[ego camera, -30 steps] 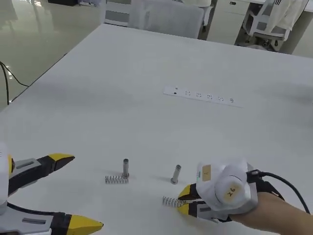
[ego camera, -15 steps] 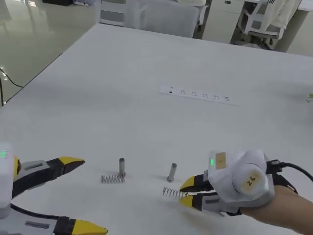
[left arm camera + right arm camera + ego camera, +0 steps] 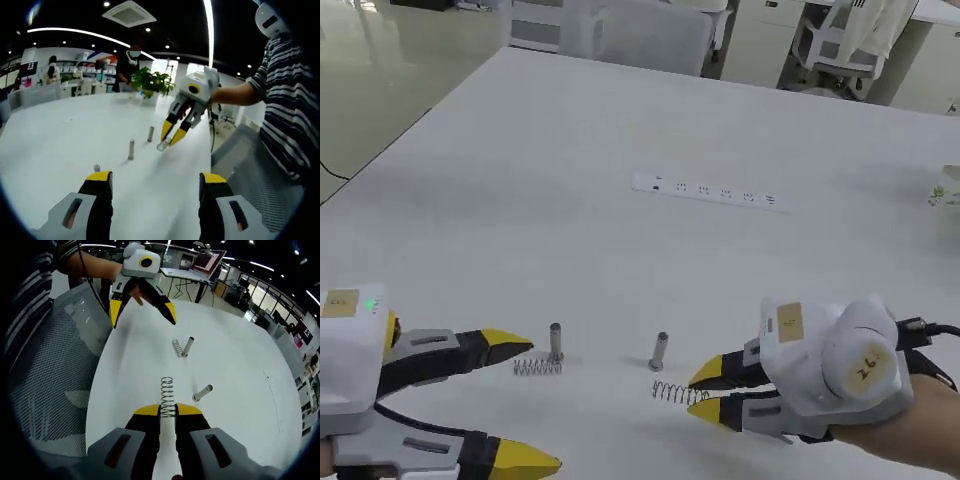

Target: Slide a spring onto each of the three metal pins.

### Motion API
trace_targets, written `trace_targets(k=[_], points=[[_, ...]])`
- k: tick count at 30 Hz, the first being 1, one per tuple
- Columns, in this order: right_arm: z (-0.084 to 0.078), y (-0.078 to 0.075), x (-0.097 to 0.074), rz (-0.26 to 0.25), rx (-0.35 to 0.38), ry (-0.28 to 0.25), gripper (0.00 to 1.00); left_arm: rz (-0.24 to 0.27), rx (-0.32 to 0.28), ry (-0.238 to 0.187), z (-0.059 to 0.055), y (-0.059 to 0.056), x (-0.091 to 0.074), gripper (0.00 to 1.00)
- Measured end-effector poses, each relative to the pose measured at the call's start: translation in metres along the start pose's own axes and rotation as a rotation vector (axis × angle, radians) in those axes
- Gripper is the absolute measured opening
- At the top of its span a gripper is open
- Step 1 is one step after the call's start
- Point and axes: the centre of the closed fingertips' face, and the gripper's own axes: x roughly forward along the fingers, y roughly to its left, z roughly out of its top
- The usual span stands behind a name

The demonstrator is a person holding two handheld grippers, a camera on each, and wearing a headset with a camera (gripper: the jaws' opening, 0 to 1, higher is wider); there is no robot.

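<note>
**Change from the earlier frames:** the left tongs (image 3: 532,404) have come in from the left. Their upper tip now lies just beside the left pin (image 3: 556,341), where it was well apart before. The right tongs (image 3: 695,396) stay at the end of the held spring (image 3: 668,392).

**Held spring, axis:** in the head view its long axis runs left to right, roughly level. One end sits between the right tongs' tips and the free end points left. In the right gripper view it points straight ahead along the jaws.

**Held spring, look:** a slender coil of thin grey wire with open, even turns.

**Held spring, place:** low over the front of the white counter (image 3: 620,120), just in front of the right pin (image 3: 660,351) and apart from it. Whether it touches the counter cannot be told.

**Tongs:** the right tongs are closed on the held spring's near end, one yellow tip on each side. The left tongs are spread wide and hold nothing.

**Also present:**
- Both pins are short grey cylinders standing upright.
- A second spring (image 3: 536,368) lies flat at the left pin's foot.
- A white power strip (image 3: 708,191) lies farther back.
</note>
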Motion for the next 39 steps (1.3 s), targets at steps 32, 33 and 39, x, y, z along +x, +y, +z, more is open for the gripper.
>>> trace_targets(k=[32,33,39], points=[[0.021,0.012,-0.004,0.012,-0.024,-0.052,0.08,-0.196,0.015,0.002,0.015,-0.019,0.074,0.27],[0.021,0.012,-0.004,0.011,-0.021,-0.054,0.08,-0.197,0.015,-0.001,0.015,-0.02,0.074,0.24],[0.025,0.013,-0.007,0.007,-0.023,-0.068,0.08,-0.209,0.008,-0.029,0.021,-0.022,0.075,0.13]])
